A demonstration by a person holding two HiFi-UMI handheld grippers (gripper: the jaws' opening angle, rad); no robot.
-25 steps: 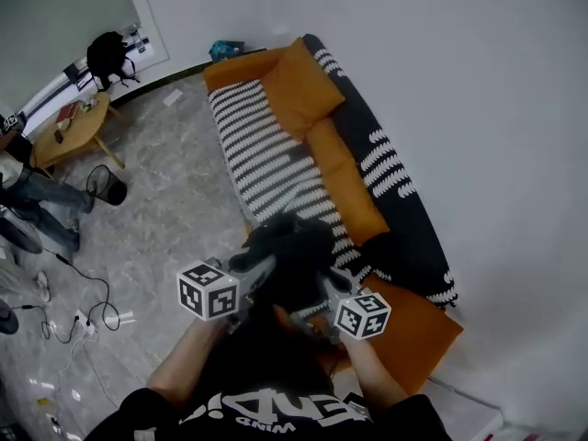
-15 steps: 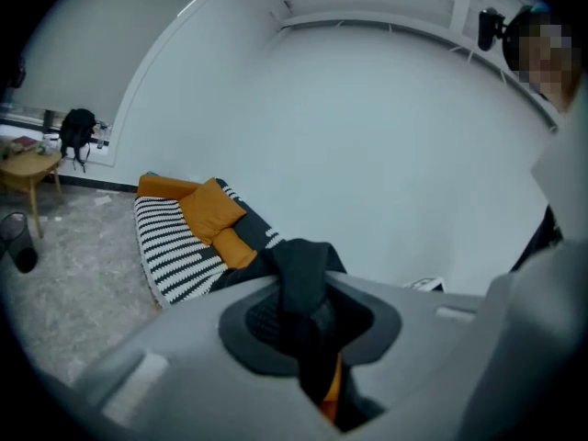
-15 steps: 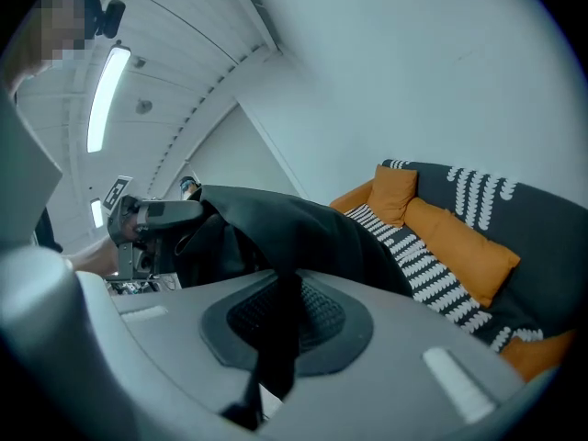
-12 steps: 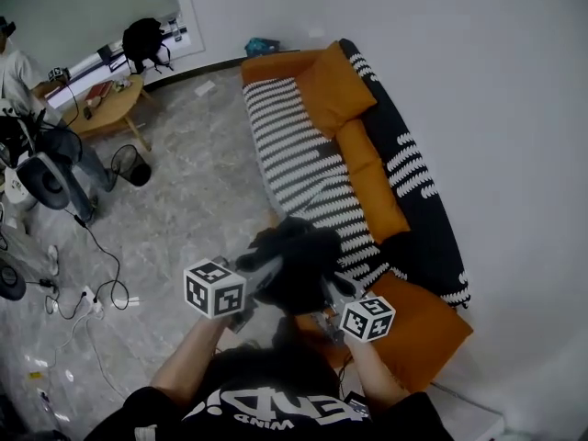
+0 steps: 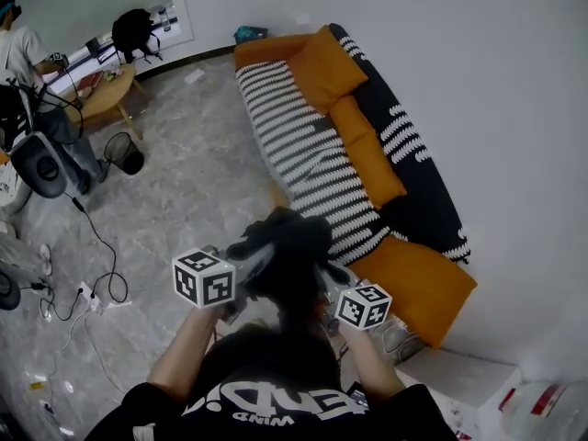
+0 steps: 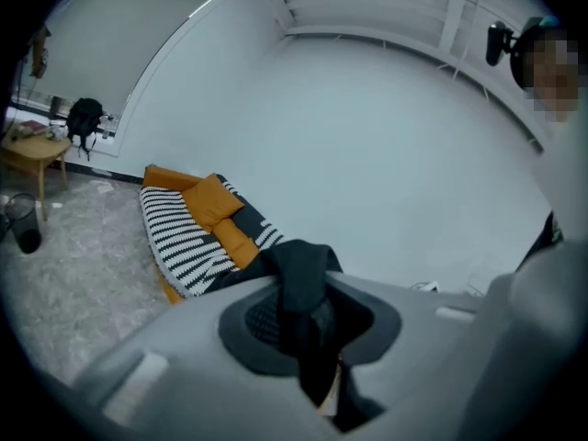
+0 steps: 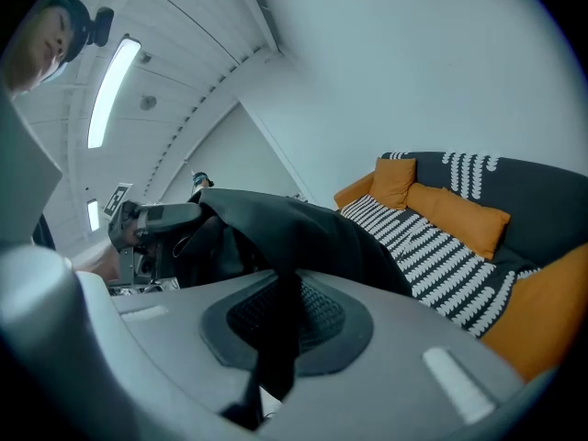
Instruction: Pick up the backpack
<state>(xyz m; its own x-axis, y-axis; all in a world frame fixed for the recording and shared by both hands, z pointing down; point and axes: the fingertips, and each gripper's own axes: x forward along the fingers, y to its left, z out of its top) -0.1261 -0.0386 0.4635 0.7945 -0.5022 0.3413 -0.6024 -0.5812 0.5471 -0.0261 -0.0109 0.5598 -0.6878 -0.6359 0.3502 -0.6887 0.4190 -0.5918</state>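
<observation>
In the head view a black backpack hangs in the air between my two grippers, over the floor beside the sofa's front edge. My left gripper is shut on a black strap of it, which runs down between the jaws. On the other side my right gripper is shut on a fold of the backpack's black fabric, pinched between its pads. The bag's lower part is hidden behind the grippers and my arms.
An orange and striped sofa runs along the white wall. A wooden table, a black bin, a second black bag and a person are at the far left. Cables lie on the floor; a white box sits by the wall.
Both grippers have carried the backpack together across the room, off the sofa seat toward its front edge. Both grips are unchanged.
</observation>
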